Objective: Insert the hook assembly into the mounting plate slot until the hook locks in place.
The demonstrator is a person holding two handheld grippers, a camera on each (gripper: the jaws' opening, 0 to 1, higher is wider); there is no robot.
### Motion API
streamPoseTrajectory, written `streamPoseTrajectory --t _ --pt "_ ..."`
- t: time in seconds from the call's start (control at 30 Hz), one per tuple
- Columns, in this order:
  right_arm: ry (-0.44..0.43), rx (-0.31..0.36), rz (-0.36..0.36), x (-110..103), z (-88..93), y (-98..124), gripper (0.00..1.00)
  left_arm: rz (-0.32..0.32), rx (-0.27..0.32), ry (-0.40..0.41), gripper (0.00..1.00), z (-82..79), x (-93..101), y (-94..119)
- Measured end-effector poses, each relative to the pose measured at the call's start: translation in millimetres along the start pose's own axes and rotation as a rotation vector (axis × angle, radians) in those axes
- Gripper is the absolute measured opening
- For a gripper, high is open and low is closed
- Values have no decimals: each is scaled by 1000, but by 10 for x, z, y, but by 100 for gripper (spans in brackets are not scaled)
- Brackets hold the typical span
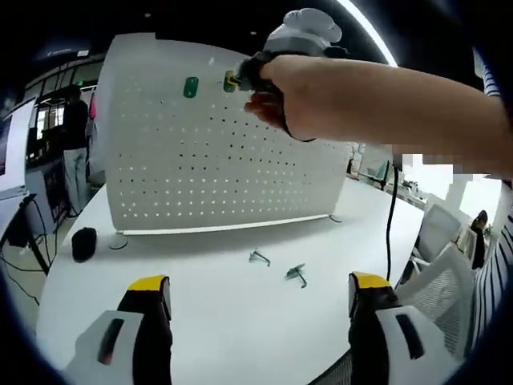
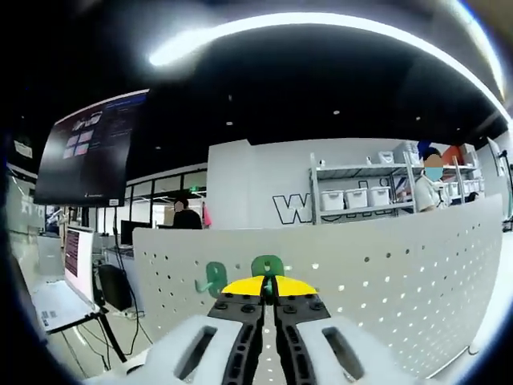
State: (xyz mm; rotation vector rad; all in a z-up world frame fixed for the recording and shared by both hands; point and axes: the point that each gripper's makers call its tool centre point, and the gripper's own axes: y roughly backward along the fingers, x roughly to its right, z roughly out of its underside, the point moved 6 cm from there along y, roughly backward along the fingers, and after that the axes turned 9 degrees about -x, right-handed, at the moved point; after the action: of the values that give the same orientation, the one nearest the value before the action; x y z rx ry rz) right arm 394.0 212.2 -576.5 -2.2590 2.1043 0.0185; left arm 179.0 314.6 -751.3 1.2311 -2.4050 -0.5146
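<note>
- Four green hooks can be counted across the two views: two up on the pegboard, two lying loose on the bench
- The white perforated pegboard (image 1: pixel 224 152) stands upright on the white bench (image 1: pixel 208 281), ahead of the left gripper (image 1: pixel 260 298), whose yellow-tipped jaws stand wide apart with nothing between them
- In the left gripper view the two loose hooks, one (image 1: pixel 259 257) and the other (image 1: pixel 296 273), lie flat on the bench just ahead of that gripper, between its jaws and the pegboard's foot, close beside each other, long axes roughly along the bench surface
- High on the pegboard, a mounted hook (image 1: pixel 191 87) sits alone; beside it the held hook (image 1: pixel 230 81) is at the board's face, in the tip of the right gripper (image 1: pixel 240 79), which a person's hand (image 1: pixel 313 96) carries
- In the right gripper view the right gripper's (image 2: pixel 268 287) jaws are pressed together on the held hook (image 2: pixel 267 265), whose green plate stands upright against the pegboard (image 2: pixel 385 265) directly ahead
- The mounted hook (image 2: pixel 213 277) sits just left of those jaws, its prong reaching leftward
- A black round object (image 1: pixel 83 243) rests on the bench, far left of the left gripper
</note>
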Motion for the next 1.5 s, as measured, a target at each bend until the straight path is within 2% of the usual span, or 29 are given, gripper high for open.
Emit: streamPoseTrajectory --t 0.07,0.13,0.3,0.4,0.63,0.8,1.03,1.13,1.23,1.33,1.5 --pt "-2 2 1 -39 11 -34 1 -10 2 1 96 0 -7 2" --pt "31 4 12 -62 17 -71 1 -20 4 -3 96 -2 -14 4" --pt "10 15 36 -52 40 -144 1 -29 3 -11 96 -2 -16 3" --pt "-7 19 48 -35 38 -162 1 -67 5 -9 94 -4 -67 19" --pt "4 33 53 -77 43 -231 1 -63 5 -9 95 0 -62 7" --pt "-41 22 73 -58 74 -254 1 -62 -2 0 94 11 -73 2" --pt "-17 24 84 -72 58 -248 1 -66 2 0 92 8 -77 10" --pt "-46 14 93 -80 53 -232 1 -62 -7 -6 92 19 -64 0" --pt "-40 13 103 -88 46 -229 1 -61 -7 -20 92 17 -48 1" --pt "-85 8 98 -96 52 -222 1 -65 -7 -24 91 19 -56 6" --pt "-75 0 100 -86 61 -235 1 -70 -5 -14 91 21 -75 11"
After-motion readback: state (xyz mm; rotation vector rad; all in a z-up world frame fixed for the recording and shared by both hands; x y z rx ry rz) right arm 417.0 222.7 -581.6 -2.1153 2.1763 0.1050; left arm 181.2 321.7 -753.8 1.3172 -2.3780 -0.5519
